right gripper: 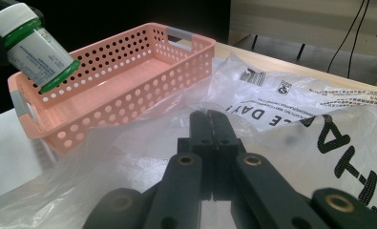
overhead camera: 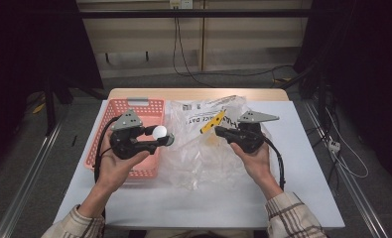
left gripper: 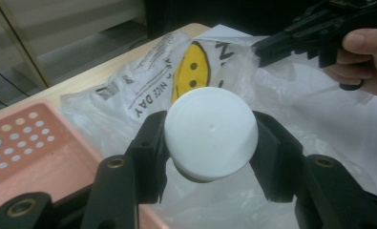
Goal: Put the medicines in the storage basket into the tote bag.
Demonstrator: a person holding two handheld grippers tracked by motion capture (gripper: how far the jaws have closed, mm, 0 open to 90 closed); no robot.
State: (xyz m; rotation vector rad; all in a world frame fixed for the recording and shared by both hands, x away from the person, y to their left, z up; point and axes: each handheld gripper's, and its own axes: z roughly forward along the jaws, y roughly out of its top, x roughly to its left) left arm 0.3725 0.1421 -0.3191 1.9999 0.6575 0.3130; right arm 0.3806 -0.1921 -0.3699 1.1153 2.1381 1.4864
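Over the near edge of the pink basket point(overhead camera: 136, 108), toward the left side of the white table point(overhead camera: 302, 163), we see the left gripper point(overhead camera: 167, 137) clamped on a small white bottle point(overhead camera: 159, 132), its two black jaws pressing the bottle from either side. In the left gripper view the bottle's round white cap point(left gripper: 210, 133) faces the camera and sits squarely between the jaws; in the right gripper view the same bottle shows a green band under its cap and a printed label, held up in the air above the basket's near corner and tilted. The basket lies along the table's left edge, and we see nothing in the part of its floor that is in view. Just beside it, across the middle of the table, lies a crumpled clear plastic bag point(overhead camera: 198, 158) printed with black lettering and a yellow smiley face point(left gripper: 192, 71). The right gripper point(overhead camera: 220, 132) is at the bag's upper part, its jaws closed flat against each other; they appear to pinch a fold of the thin plastic, though the film is too sheer for us to be sure. The bottle hangs close to the bag's left side without touching it, and the two grippers face each other across the bag.
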